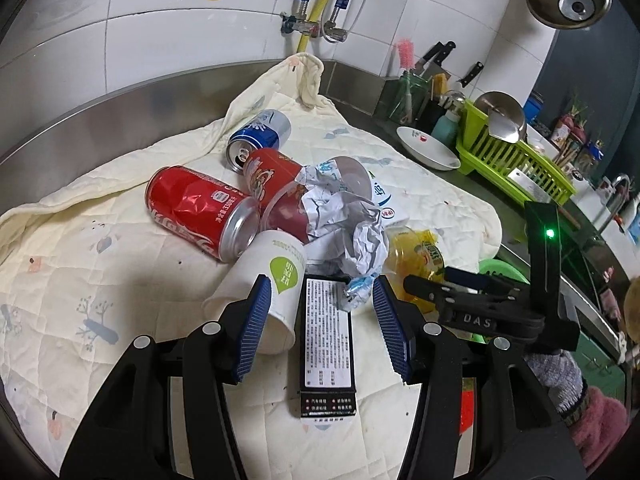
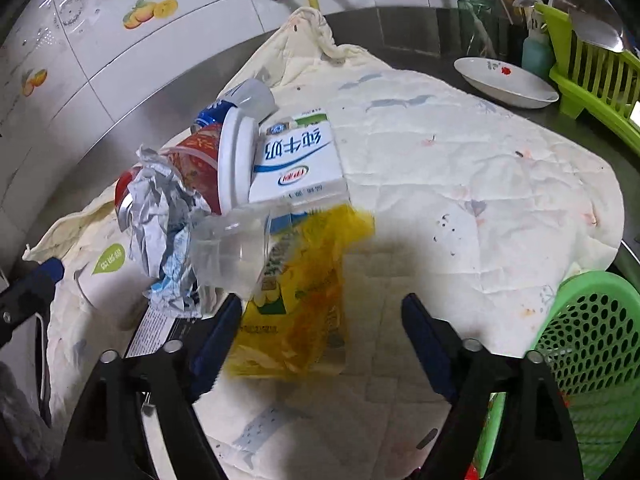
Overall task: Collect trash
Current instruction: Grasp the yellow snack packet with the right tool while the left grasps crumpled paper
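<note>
Trash lies piled on a cream quilted cloth (image 1: 100,280). In the left wrist view: a dented red cola can (image 1: 196,212), a blue can (image 1: 260,136), a red instant-noodle cup (image 1: 276,188), crumpled paper (image 1: 352,228), a white paper cup (image 1: 268,280) and a black-and-white box (image 1: 328,344). My left gripper (image 1: 322,308) is open, its jaws either side of the box. In the right wrist view: a milk carton (image 2: 296,160), a clear plastic cup (image 2: 232,252) and a yellow wrapper (image 2: 296,304). My right gripper (image 2: 320,320) is open over the wrapper.
A green perforated basket (image 2: 588,344) stands at the right edge of the cloth. A white bowl (image 2: 504,84), a green dish rack (image 1: 516,156) and a knife holder (image 1: 416,92) sit on the steel counter at the back right. Tiled wall behind.
</note>
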Available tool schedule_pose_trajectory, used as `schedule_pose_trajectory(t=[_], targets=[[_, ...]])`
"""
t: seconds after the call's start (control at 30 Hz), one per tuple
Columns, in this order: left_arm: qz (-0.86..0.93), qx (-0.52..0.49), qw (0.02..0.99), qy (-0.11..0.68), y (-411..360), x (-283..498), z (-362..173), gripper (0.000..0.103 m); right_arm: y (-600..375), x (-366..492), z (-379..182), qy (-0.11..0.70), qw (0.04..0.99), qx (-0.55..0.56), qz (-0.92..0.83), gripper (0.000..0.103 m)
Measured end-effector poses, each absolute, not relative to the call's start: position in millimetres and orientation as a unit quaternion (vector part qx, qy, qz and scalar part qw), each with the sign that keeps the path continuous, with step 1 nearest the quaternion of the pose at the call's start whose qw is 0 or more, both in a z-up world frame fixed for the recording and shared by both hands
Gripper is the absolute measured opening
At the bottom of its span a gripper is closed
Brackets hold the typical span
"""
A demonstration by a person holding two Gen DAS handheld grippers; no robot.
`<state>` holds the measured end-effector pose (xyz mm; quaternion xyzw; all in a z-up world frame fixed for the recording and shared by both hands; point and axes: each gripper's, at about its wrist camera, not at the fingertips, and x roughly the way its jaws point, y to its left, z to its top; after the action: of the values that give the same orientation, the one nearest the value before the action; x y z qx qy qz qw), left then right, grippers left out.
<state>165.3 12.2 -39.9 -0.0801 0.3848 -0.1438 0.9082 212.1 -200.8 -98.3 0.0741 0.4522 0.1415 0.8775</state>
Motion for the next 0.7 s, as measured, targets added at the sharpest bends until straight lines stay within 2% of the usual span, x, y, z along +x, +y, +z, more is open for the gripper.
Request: schedule_pose_trajectory(t=[0.13,0.7], targets=[[-0.146,-0.083,0.906,0.39,9,172,-43,0.053,-208,210,-102,0.456,0.875,0.081,0.143,0.065],[-0.162,-0.064,0.898,0.404,-19,194,-51,0.053,-218,220,-89,0.43,0.895,0.029,0.117,0.066]])
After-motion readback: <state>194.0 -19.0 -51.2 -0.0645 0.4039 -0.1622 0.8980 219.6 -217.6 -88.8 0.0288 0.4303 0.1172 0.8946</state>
